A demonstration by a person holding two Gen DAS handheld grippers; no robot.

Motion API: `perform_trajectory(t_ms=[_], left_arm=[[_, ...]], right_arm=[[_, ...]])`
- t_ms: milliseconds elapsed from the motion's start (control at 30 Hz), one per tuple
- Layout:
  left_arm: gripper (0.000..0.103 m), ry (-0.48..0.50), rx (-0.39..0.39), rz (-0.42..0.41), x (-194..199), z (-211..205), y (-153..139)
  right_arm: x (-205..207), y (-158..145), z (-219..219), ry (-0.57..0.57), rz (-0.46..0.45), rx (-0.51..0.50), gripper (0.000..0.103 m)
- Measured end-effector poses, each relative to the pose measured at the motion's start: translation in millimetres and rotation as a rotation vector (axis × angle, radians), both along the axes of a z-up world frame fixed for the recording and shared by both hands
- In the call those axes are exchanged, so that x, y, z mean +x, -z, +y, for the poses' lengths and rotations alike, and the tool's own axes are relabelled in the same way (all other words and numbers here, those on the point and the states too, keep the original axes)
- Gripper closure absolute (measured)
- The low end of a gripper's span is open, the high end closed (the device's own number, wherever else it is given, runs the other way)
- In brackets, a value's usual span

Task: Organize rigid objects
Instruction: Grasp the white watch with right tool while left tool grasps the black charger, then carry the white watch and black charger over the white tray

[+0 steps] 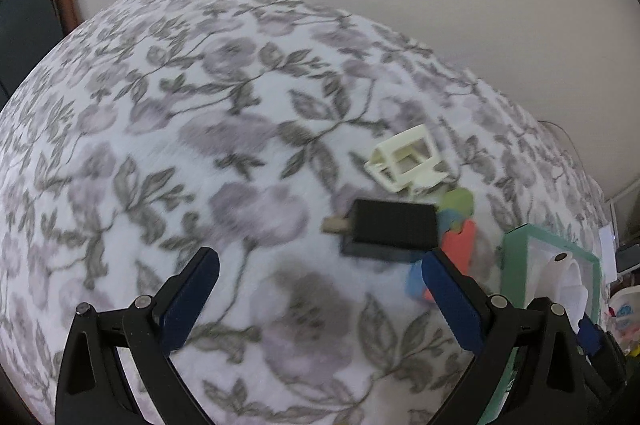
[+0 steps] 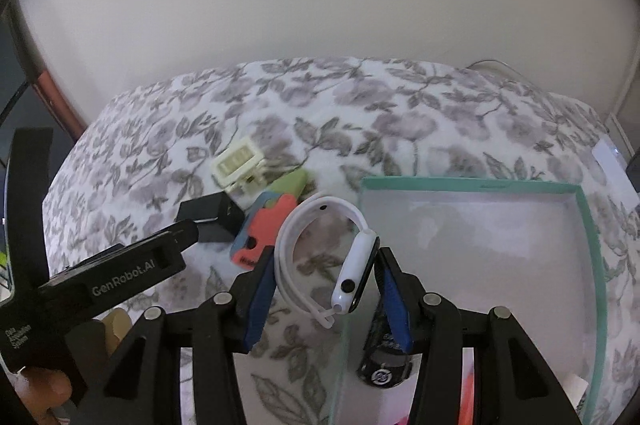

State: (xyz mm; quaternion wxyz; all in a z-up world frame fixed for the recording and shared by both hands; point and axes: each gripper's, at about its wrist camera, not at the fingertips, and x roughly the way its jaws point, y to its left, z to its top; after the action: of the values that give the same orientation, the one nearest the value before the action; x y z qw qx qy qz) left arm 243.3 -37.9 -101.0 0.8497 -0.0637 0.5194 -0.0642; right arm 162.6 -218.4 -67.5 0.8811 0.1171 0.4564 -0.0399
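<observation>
My right gripper (image 2: 326, 257) is shut on a white smartwatch (image 2: 356, 271) and holds it over the near left rim of the teal-rimmed box (image 2: 588, 225). My left gripper (image 1: 320, 261) is open and empty, just short of a black box (image 1: 390, 231) on the flowered bedspread. Beside the black box lie a red, blue and green plastic piece (image 1: 460, 237) and a cream plastic clip (image 1: 408, 159). The same objects show in the right wrist view: black box (image 2: 212, 215), coloured piece (image 2: 268, 225), cream clip (image 2: 238, 165). The left gripper's arm (image 2: 120, 273) shows at left.
The teal box (image 1: 548, 265) stands right of the objects and holds a black cylindrical item (image 2: 384, 365) and something red at its near end. The bed ends at a plain wall behind. Clutter lies past the bed's right edge (image 1: 620, 313).
</observation>
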Motion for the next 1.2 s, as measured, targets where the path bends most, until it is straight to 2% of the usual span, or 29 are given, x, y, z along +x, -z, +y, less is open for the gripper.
perform_trajectory(t_ms=[367, 500, 600, 733, 900, 1200], left_arm=[[0.002, -0.002, -0.096, 0.005, 12, -10, 13], [0.002, 0.009, -0.077, -0.015, 11, -15, 15], [0.003, 0.001, -0.09, -0.028, 13, -15, 15], [0.016, 0.004, -0.056, -0.041, 15, -19, 15], [0.033, 0.018, -0.058, -0.034, 14, -23, 19], [0.033, 0.015, -0.041, -0.034, 11, -20, 17]], right_arm=[[0, 9, -9, 0.018, 0.019, 0.022, 0.051], [0, 11, -10, 0.021, 0.023, 0.024, 0.051], [-1, 11, -11, 0.022, 0.025, 0.027, 0.051], [-1, 12, -12, 0.022, 0.025, 0.029, 0.051], [0, 13, -11, 0.027, 0.033, 0.032, 0.051], [-3, 14, -13, 0.032, 0.048, 0.029, 0.051]])
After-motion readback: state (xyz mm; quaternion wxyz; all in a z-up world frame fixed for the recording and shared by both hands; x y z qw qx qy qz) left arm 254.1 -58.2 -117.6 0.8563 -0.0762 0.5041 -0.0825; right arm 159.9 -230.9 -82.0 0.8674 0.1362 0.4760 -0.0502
